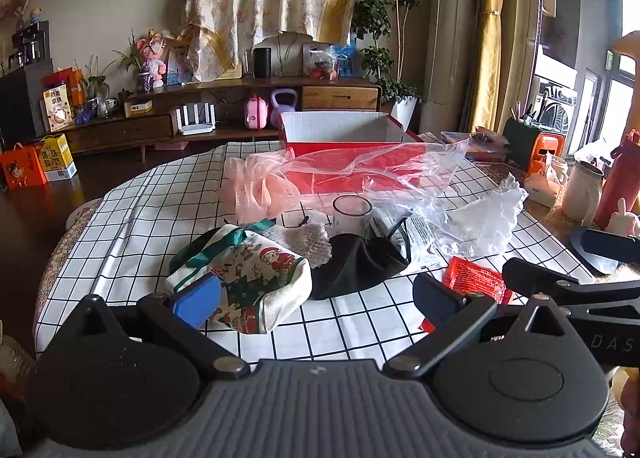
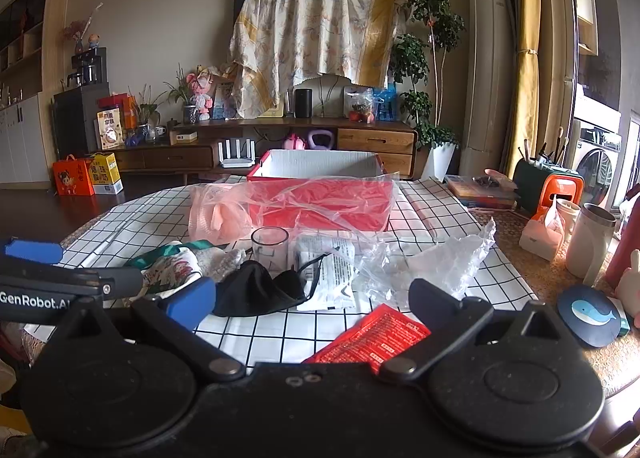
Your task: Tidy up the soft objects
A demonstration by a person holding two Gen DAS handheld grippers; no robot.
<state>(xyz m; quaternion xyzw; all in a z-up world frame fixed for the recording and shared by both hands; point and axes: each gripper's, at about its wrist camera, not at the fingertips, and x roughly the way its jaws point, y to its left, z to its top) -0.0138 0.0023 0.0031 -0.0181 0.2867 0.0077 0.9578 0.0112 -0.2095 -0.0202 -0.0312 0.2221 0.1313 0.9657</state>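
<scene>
Left claw (image 1: 316, 298): spread wide and empty, low over the near edge of the bench; its blue pad sits just in front of the printed pouch, contact unclear.
Right claw (image 2: 312, 298): also spread wide, holding nothing, hovering above the red packet and the black mask.
Bench (image 1: 152, 202): covered by a white cloth with a black grid.
Printed pouch (image 1: 256, 278): cloth bag with a festive print and green strap, lying at the near left.
Black mask (image 2: 256, 292): flat on the cloth, just right of the pouch, its ear loop resting on a white wrapper (image 2: 332, 278).
Knitted cloth (image 1: 304, 238): pale, behind the pouch and touching the mask.
Pink mesh puff (image 1: 260, 188): further back, partly inside a clear plastic bag (image 1: 380, 170).
Glass cup (image 2: 269, 246): upright between puff and mask.
Red box (image 2: 320, 178): open, at the far side, behind the bag.
Red packet (image 2: 372, 338): near edge, right.
</scene>
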